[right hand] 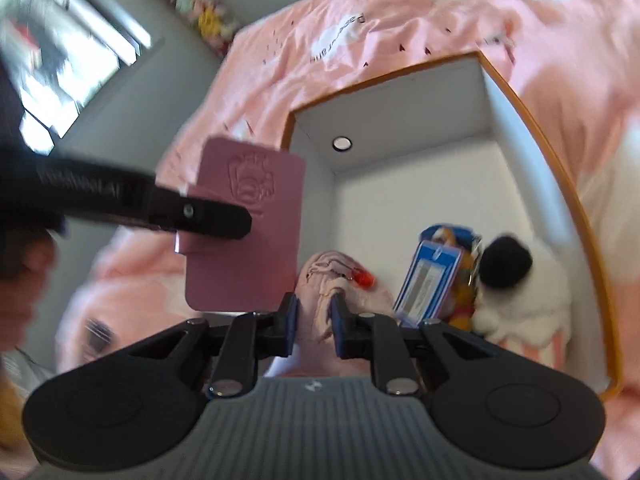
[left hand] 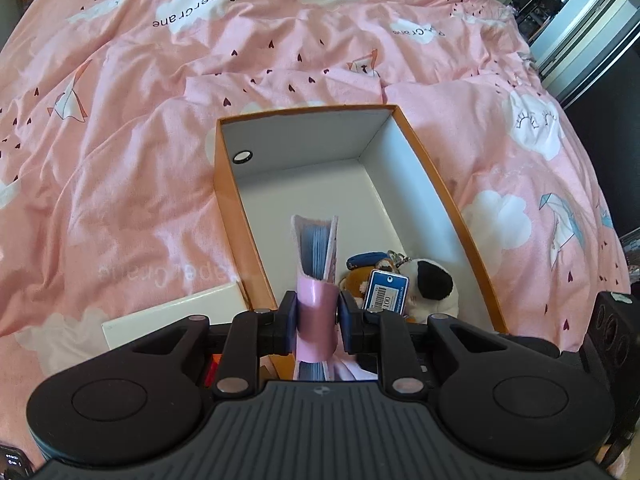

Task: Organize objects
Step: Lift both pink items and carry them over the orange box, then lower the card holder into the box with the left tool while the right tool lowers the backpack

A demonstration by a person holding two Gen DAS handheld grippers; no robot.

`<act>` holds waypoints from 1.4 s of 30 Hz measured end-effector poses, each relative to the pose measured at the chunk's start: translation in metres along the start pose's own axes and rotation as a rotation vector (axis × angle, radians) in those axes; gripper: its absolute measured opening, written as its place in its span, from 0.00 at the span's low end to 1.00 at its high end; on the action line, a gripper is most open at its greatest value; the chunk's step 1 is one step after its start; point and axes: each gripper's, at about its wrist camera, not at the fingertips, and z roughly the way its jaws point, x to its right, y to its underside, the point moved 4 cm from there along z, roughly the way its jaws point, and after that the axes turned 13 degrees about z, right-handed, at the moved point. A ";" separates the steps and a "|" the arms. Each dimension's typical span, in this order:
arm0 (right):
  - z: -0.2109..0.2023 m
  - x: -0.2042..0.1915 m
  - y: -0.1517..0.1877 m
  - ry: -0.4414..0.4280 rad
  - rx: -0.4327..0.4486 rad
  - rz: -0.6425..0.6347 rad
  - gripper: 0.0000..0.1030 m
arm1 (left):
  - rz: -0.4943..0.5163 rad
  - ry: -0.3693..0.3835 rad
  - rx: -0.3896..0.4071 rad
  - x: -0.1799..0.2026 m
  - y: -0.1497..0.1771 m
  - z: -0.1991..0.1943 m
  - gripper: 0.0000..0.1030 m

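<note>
My left gripper (left hand: 318, 320) is shut on a pink notebook (left hand: 316, 244) with blue page edges, held edge-on above the near end of an orange box (left hand: 308, 110) with a white inside. In the right wrist view the same notebook (right hand: 256, 176) shows its embossed cover, clamped by the left gripper (right hand: 240, 222) beside the box (right hand: 384, 76). My right gripper (right hand: 316, 320) is shut on a pink cloth (right hand: 320, 276) lying in the box. A blue card tag (right hand: 428, 280), an orange plush (right hand: 460, 304) and a black-and-white plush (right hand: 520, 280) lie in the box's near corner.
The box rests on a rumpled pink duvet (left hand: 140, 140). A white flat piece (left hand: 172, 316) lies by the box's left near corner. A black device (left hand: 612, 328) sits at the right edge. Soft toys (right hand: 200, 0) line a far wall next to a window (right hand: 68, 52).
</note>
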 end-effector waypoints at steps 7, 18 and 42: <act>-0.035 0.015 -0.007 -0.139 0.092 0.190 0.17 | -0.052 0.060 -0.018 -0.005 0.003 0.008 0.23; -0.069 0.009 -0.018 -0.054 0.272 0.115 0.17 | -0.059 0.028 -0.129 0.038 0.011 0.066 0.23; -0.072 0.022 -0.011 0.024 0.305 0.090 0.17 | -0.066 -0.039 -0.231 0.034 0.027 0.087 0.48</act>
